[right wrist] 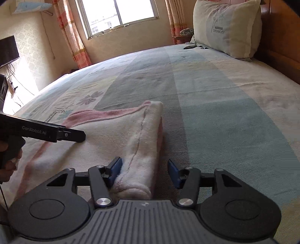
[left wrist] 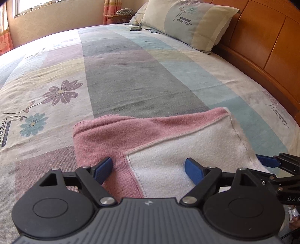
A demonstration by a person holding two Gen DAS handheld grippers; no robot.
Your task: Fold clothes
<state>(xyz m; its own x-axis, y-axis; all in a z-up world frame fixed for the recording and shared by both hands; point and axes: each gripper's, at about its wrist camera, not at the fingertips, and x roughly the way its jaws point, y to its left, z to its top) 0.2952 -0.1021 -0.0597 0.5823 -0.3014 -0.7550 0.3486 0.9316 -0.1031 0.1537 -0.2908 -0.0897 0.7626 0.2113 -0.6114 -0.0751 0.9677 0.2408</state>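
Pink-and-white folded garment (left wrist: 165,148), one, lies between two spread grippers' fingers (left wrist: 194,171).

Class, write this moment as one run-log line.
task: fold clothes | left tool: open over pink-and-white garment | right tool: open astride its folded edge | garment: partly folded on bed

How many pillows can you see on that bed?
2. One big pillow leans against the wooden headboard. A second pillow peeks out behind it, mostly hidden. More could be hidden.
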